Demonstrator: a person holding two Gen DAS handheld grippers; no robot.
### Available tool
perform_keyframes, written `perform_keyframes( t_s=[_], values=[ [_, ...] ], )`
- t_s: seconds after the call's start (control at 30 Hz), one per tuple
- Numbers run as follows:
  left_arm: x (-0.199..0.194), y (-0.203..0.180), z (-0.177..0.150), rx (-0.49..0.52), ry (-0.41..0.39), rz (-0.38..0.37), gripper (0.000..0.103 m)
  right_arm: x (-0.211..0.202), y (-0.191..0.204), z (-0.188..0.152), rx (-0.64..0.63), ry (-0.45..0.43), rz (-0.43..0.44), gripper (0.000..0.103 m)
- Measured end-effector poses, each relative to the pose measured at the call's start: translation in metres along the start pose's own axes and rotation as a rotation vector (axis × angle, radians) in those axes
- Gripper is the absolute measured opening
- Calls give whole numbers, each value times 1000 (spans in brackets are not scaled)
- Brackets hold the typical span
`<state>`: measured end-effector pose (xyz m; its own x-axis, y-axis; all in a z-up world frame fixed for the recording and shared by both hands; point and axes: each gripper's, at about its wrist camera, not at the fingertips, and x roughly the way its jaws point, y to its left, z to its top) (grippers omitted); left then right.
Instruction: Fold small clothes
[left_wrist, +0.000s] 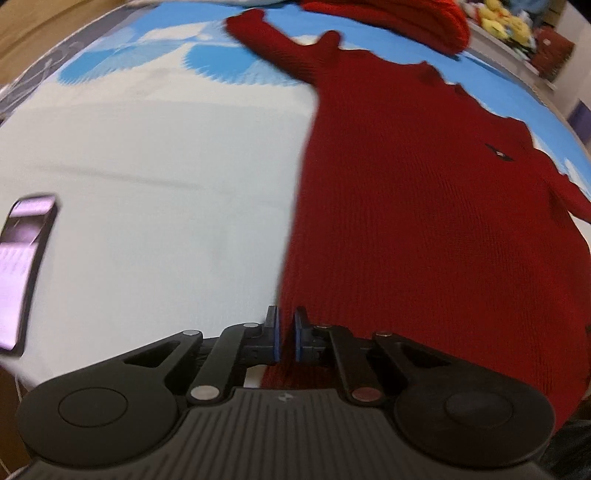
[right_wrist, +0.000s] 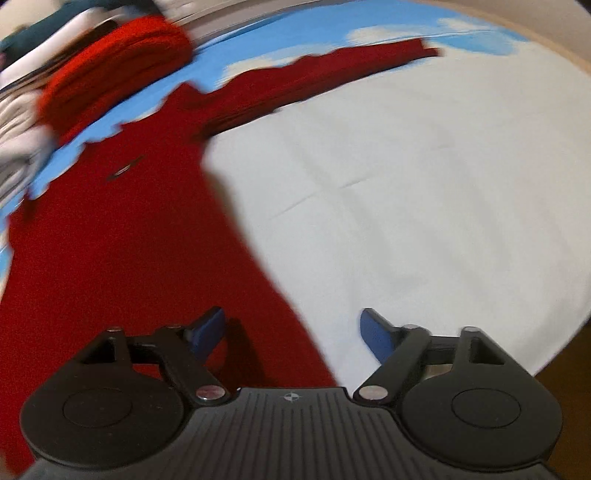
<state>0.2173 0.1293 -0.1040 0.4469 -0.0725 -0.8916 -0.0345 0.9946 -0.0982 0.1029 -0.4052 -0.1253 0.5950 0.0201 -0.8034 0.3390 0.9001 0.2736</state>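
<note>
A dark red knitted sweater (left_wrist: 424, 221) lies spread flat on the counter, which is covered by a white cloth with a blue cloud print (left_wrist: 166, 166). One sleeve stretches out sideways toward the far edge, and a small dark logo sits on the chest. Behind the sweater, near the back of the counter, rests a folded bundle of brighter red knitwear (left_wrist: 388, 18).

The left gripper (left_wrist: 287, 338) hovers at the sweater's lower hem, right at its side edge; its jaws are nearly pressed together with only a thin slit between the blue pads, and I cannot tell whether any fabric is caught there. The right gripper (right_wrist: 291, 334) sits over the opposite lower edge of the sweater, its jaws spread wide, one finger above the red knit and the other above the white cloth. A smartphone with a lit screen (left_wrist: 26, 266) lies on the cloth, well apart from the sweater.
</note>
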Motion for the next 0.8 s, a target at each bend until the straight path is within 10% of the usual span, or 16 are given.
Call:
perform_keyframes(
  t_s=[0.07, 0.47, 0.6, 0.8],
  values=[
    [-1, 11, -7, -25, 4, -5, 7, -1, 16, -9, -114, 17, -3, 20],
    [-1, 9, -15, -4, -18, 52, 9, -26, 0, -9, -66, -22, -52, 18],
    [4, 8, -6, -44, -66, 75, 74, -28, 5, 3, -36, -127, -82, 65],
    [29, -8, 8, -27, 4, 43, 89, 11, 36, 9, -174, 11, -80, 67]
  ],
)
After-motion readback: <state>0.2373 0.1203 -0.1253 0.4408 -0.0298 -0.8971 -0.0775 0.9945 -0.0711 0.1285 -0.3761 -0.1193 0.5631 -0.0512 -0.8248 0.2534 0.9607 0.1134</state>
